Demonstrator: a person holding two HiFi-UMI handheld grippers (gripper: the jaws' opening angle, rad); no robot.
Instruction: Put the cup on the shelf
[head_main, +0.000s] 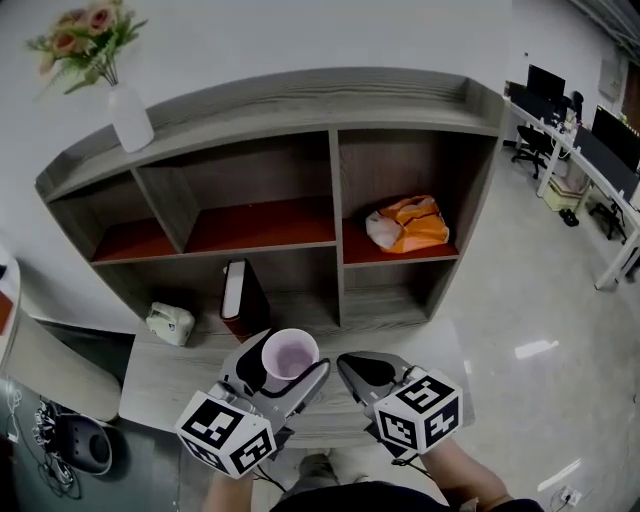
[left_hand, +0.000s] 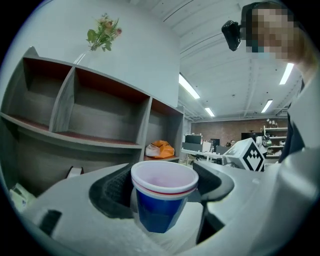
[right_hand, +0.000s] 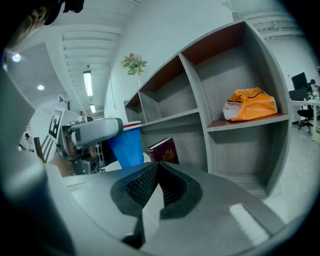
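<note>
Cup (head_main: 290, 353) clamped upright in L gripper (head_main: 284, 366), held up in front of shelf (head_main: 333, 215), not yet on it.
Looks thin plastic, light, empty; prob. slick & easy to crush, so grip sidewalls below rim w/ gentle squeeze. R gripper (head_main: 352, 366) jaws together, holding nothing.

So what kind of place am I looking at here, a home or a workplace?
Most likely an open-plan office or lab: desks with dark monitors and an office chair line the far side, long strip lights run across the ceiling, and the shelf unit stands on a glossy floor.
</note>
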